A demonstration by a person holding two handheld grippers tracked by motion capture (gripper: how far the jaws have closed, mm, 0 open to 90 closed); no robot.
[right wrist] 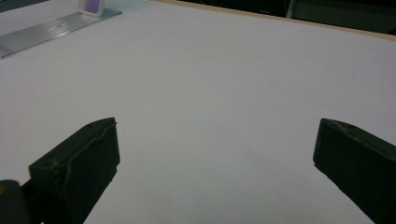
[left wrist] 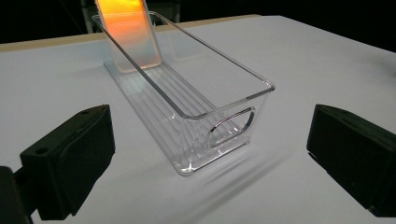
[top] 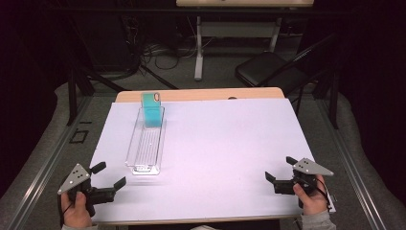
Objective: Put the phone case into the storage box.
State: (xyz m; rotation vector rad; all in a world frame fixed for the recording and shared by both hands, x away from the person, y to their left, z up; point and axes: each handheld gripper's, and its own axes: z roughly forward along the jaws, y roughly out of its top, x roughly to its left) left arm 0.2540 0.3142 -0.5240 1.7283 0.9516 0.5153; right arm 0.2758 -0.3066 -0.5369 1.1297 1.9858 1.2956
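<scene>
So I've got the table (top: pixel 225 143) spread out under me, covered in a white sheet, with a strip of bare wood showing along its far edge. Behind it there's a dark folding chair (top: pixel 268 69) and a tangle of cables on the floor.

Next biggest thing on the sheet is the clear plastic bin (top: pixel 146 143), long and narrow, sitting left of centre and running away from me. In the left gripper view its near end, the one with the cut-out handle (left wrist: pixel 232 127), sits right between my jaws but a bit ahead of them, not touching.

Standing in the far end of that bin is a phone case (top: pixel 152 109), leaning back against the end wall. It looks teal from the high view and glows orange in the left gripper view, so don't ask me the real colour.

Left gripper (top: pixel 109 175) sits at the near left corner, jaws spread wide, nothing in them. Right gripper (top: pixel 279 168) is over at the near right corner, well away from the bin, jaws also wide apart and empty, bare sheet between them.
</scene>
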